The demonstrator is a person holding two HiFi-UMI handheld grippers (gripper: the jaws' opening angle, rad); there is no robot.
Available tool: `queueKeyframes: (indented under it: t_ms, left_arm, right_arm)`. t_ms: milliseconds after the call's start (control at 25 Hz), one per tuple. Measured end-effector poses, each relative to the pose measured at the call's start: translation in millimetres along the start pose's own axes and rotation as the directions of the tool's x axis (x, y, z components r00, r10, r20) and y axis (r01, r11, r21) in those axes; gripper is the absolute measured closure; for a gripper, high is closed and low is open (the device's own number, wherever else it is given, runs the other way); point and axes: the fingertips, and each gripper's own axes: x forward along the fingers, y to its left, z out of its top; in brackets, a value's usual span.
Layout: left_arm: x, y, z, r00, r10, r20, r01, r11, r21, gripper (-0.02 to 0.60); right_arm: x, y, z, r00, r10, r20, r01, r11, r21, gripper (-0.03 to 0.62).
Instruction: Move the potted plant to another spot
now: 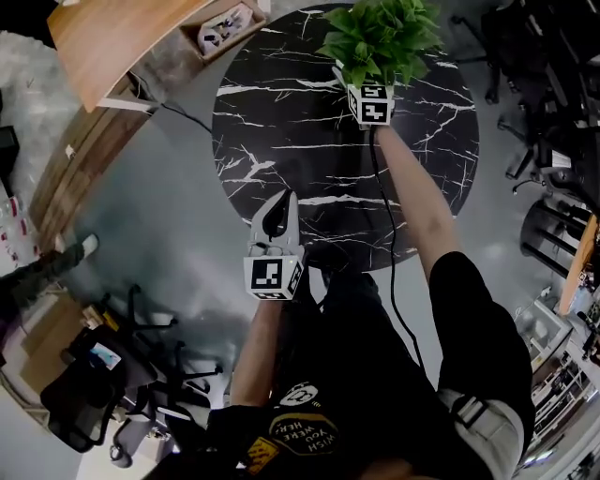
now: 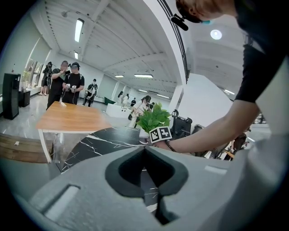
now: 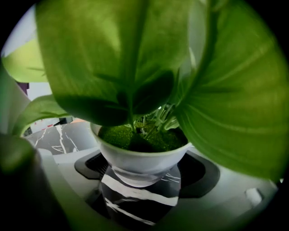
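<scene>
The potted plant (image 1: 380, 37) has broad green leaves and stands at the far edge of the round black marble table (image 1: 281, 122). In the right gripper view its white pot (image 3: 140, 162) rests on the marble, and leaves hide most of the view. My right gripper (image 1: 361, 80) reaches in under the leaves, and its jaws sit against both sides of the pot's bowl. My left gripper (image 1: 281, 199) hovers over the table's near edge, jaws together and nothing between them. The left gripper view shows the plant (image 2: 153, 118) and the right gripper's marker cube (image 2: 160, 134) ahead.
A wooden table (image 1: 103, 37) and a box of small items (image 1: 225, 28) stand at the far left. Office chairs (image 1: 534, 122) crowd the right side. A black cable (image 1: 384, 234) trails along the right arm. Several people (image 2: 67, 85) stand beyond the wooden table.
</scene>
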Motion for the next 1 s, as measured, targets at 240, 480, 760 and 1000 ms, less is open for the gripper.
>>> queueKeyframes:
  t_ms: [240, 480, 760, 1000]
  left_arm:
    - [8, -23, -8, 0.999, -0.047, -0.023, 0.048, 0.999, 0.014, 0.577]
    - [19, -50, -17, 0.994, -0.097, -0.050, 0.099, 0.994, 0.043, 0.577]
    - [31, -74, -21, 0.987, -0.136, -0.085, 0.142, 0.987, 0.073, 0.577]
    - [36, -120, 27, 0.983, -0.167, -0.076, 0.179, 0.965, 0.194, 0.577]
  right_arm:
    - [-34, -91, -37, 0.992, -0.125, -0.026, 0.127, 0.987, 0.100, 0.115]
    - [-65, -112, -52, 0.993, -0.118, 0.003, 0.117, 0.987, 0.112, 0.114]
    - [-141, -76, -98, 0.993, -0.104, -0.063, 0.113, 0.979, 0.171, 0.246]
    - [-306, -22, -52, 0.995, -0.091, 0.031, 0.076, 0.944, 0.320, 0.591]
